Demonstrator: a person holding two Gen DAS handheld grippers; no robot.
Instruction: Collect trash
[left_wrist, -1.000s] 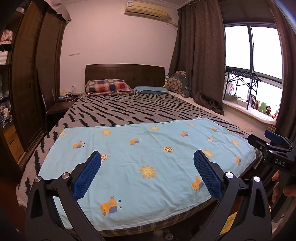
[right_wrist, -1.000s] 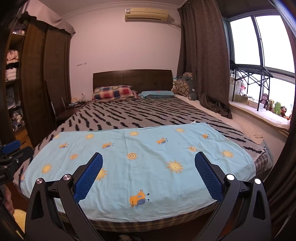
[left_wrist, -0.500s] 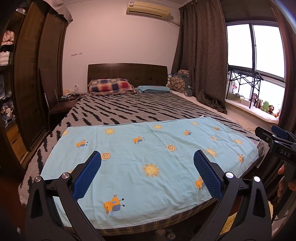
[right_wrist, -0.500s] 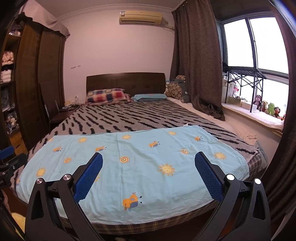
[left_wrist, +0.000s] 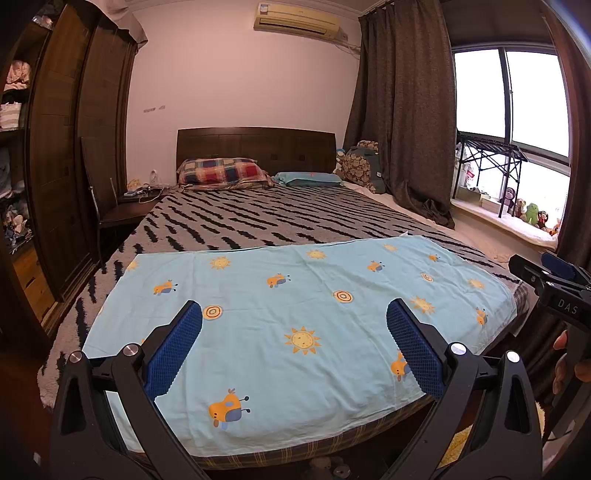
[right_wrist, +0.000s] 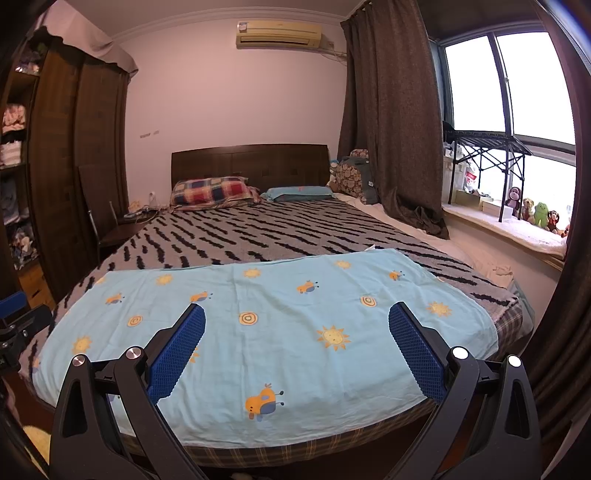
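No trash can be made out anywhere on the bed (left_wrist: 258, 221); only some small unclear things lie on the floor under its foot end. The left gripper (left_wrist: 293, 345) and the right gripper (right_wrist: 295, 347) both hover spread wide and empty above the foot of the bed, over the light blue sheet (left_wrist: 295, 314) spread there. At the bed's head lie a checked pillow (left_wrist: 221, 173) and a blue pillow (left_wrist: 308, 178), with dark curtains (left_wrist: 402, 110) and the window (left_wrist: 517, 96) to its right.
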